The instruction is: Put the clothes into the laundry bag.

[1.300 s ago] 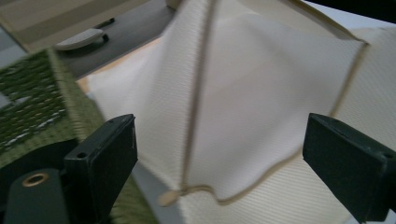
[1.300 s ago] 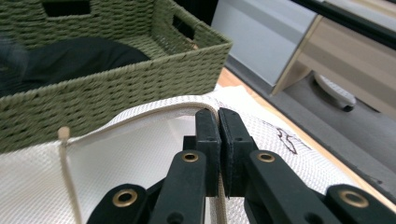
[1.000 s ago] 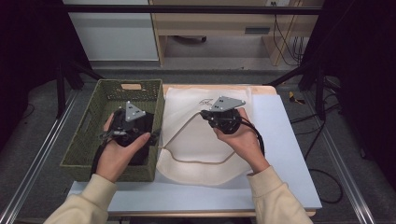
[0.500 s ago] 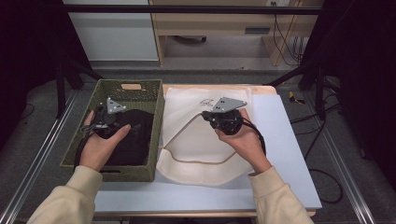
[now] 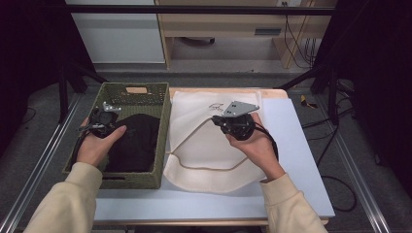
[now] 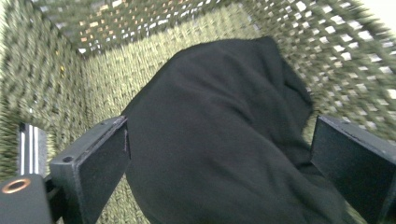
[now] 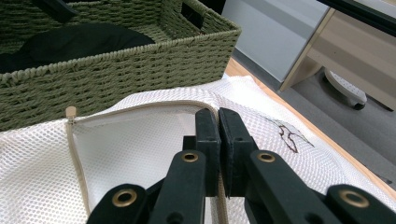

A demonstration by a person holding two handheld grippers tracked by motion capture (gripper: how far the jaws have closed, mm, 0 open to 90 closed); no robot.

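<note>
A: Where's the black cloth, and how does it lie?

B: It is in the green woven basket at the left of the table. In the high view it is a bunched mound whose long axis runs from about 12 o'clock to 6 o'clock, along the basket's length. The far end stops short of the basket's far wall.

A: And the left gripper?

B: It is down inside the basket at the cloth's 10 o'clock corner. Its jaws are spread wide, one on each side of the cloth's ridge. The frames are too blurred to tell whether the pads touch it.

A: The right gripper?

B: Its jaws are pressed together, pinching the zipper edge of the white mesh bag. The bag lies flat just beside the basket at its 3 o'clock side, its long axis also running 12 to 6. The open mouth gapes toward the basket, around 9 o'clock.
</note>
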